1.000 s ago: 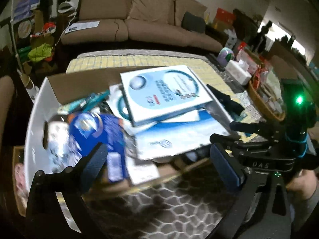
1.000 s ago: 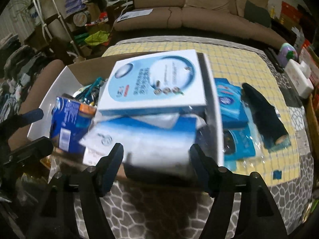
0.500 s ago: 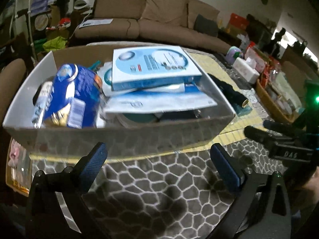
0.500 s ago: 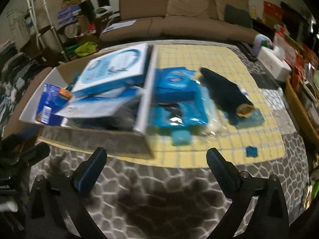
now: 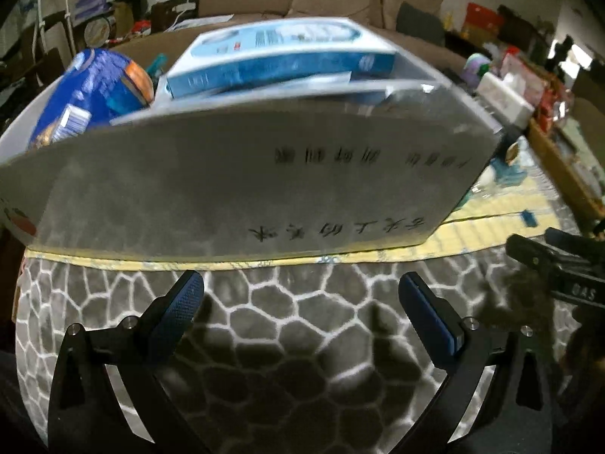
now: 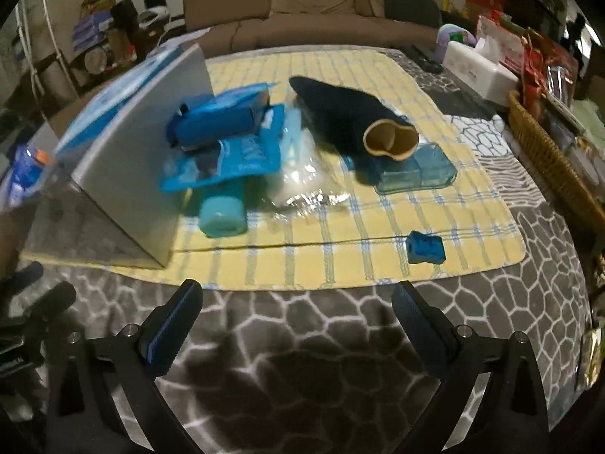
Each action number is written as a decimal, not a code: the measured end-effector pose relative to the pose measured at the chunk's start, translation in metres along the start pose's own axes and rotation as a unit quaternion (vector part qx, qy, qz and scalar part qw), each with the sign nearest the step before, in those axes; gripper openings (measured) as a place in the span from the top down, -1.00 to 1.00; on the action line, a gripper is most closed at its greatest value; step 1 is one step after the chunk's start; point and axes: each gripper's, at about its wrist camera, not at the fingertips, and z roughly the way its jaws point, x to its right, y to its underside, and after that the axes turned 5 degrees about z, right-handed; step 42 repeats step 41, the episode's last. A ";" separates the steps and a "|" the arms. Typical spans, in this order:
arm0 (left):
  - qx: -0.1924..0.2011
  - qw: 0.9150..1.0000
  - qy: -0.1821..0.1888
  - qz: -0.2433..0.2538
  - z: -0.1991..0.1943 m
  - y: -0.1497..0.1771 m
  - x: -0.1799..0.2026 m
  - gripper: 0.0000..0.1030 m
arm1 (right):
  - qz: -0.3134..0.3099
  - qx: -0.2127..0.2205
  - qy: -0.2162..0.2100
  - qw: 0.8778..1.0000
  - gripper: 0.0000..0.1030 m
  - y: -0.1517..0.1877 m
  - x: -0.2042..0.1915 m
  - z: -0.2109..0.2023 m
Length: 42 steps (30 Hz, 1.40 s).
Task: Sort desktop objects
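Observation:
A grey cardboard box (image 5: 242, 185) stands on the table, filled with a white-and-blue carton (image 5: 280, 56) and a blue packet (image 5: 90, 98); it also shows in the right wrist view (image 6: 132, 143). My left gripper (image 5: 300, 299) is open and empty, low in front of the box wall. My right gripper (image 6: 297, 302) is open and empty, before a yellow checked mat (image 6: 340, 257). On the mat lie blue packs (image 6: 223, 121), a teal roll (image 6: 223, 215), a clear bag (image 6: 302, 174), a dark sleeve (image 6: 348, 113), a clear blue case (image 6: 416, 172) and a small blue block (image 6: 425, 247).
A grey honeycomb-pattern cloth (image 6: 302, 359) covers the table front. A wicker basket (image 6: 548, 155) and a white tissue box (image 6: 480, 68) stand at the right. A brown sofa (image 6: 310, 7) is behind the table. The other gripper (image 5: 559, 268) shows at the left view's right edge.
Both grippers have dropped lower and pulled back toward the table's front edge. The left now faces the box's side wall; the right has swung right to face the mat.

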 end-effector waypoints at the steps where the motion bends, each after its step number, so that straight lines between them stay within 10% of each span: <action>1: -0.002 1.000 -0.005 -0.002 0.005 0.001 0.001 -1.00 | -0.002 -0.003 -0.001 1.000 -0.98 0.001 0.000 0.004; 42: -0.017 0.999 -0.038 0.014 0.042 0.005 0.029 -1.00 | 0.013 0.016 0.027 0.999 -1.00 0.017 0.004 0.032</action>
